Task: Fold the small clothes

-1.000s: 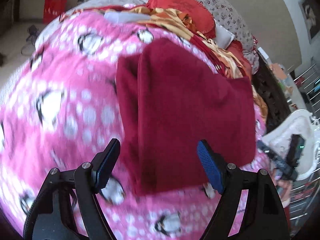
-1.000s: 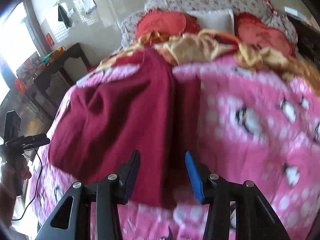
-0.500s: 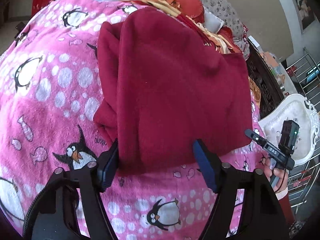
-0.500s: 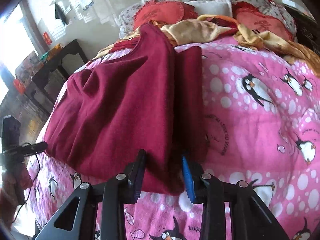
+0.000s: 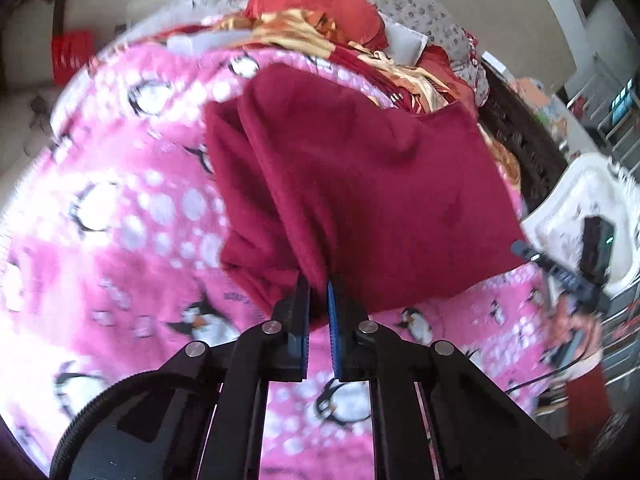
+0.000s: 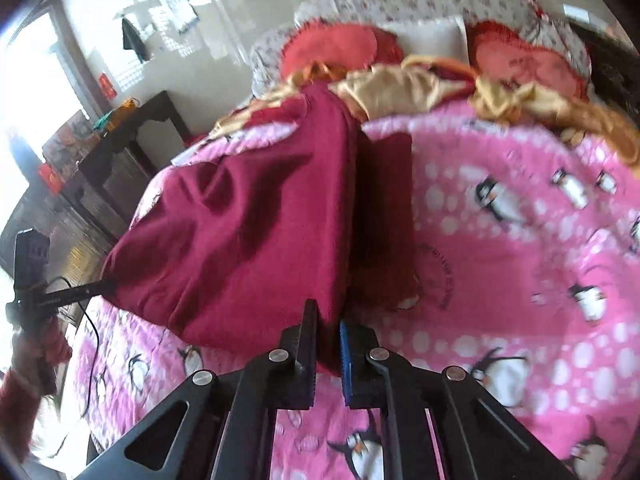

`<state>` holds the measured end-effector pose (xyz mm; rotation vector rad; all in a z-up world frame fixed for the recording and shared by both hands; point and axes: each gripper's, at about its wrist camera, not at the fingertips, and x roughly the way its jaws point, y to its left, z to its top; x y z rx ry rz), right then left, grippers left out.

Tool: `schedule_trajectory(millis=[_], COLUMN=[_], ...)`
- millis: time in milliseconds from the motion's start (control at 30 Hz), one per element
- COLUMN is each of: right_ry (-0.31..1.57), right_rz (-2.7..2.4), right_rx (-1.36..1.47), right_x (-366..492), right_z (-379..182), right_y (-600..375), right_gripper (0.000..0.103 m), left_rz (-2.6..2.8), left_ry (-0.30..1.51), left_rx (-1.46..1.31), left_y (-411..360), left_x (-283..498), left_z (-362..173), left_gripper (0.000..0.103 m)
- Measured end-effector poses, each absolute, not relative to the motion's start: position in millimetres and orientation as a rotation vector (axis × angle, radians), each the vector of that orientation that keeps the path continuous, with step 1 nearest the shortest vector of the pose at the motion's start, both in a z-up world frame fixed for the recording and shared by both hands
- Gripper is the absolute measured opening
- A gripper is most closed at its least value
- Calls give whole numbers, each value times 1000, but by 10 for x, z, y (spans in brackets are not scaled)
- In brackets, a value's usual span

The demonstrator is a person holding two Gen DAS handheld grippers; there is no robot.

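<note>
A dark red fleece garment (image 5: 360, 184) lies on a pink penguin-print blanket (image 5: 132, 208), one side folded in as a narrow strip. My left gripper (image 5: 318, 284) is shut on the garment's near hem, which is lifted off the blanket. In the right wrist view the same garment (image 6: 248, 232) spreads to the left, and my right gripper (image 6: 328, 320) is shut on its near hem beside the folded strip (image 6: 384, 208). The opposite gripper shows at the garment's far corner in each view, as the right gripper (image 5: 560, 272) and the left gripper (image 6: 60, 296).
Red cushions (image 6: 332, 48) and a heap of orange and gold cloth (image 6: 400, 88) lie at the bed's head. A dark wooden table (image 6: 120, 136) stands by the bed. A white ornate piece of furniture (image 5: 580, 200) and a metal rack (image 5: 616, 120) stand on the other side.
Both grippers went from open around the garment's near hem to shut on it. Both then rose a little, lifting the hem off the blanket.
</note>
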<state>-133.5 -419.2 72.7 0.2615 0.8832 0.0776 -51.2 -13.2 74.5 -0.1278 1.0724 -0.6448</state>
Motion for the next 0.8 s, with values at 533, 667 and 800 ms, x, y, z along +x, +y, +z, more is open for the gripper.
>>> schedule_trajectory(millis=[533,667,800], right_ry=[870,851,853], right_rz=[-9,97,194], right_rx=[165,148,90], right_x=[-1205,-699,-122], right_z=[843,867,720], right_y=[-4016,-3595,-3123], right_gripper=[17,17,17], left_rz=[-548,-540,-500], left_ry=[1035,1002,1011], left_rx=[-51,-69,-37], left_y=[-113,-246,-518], left_x=[-534,-393,-165], left_z=[753,771,628], left_gripper=[39,50,51])
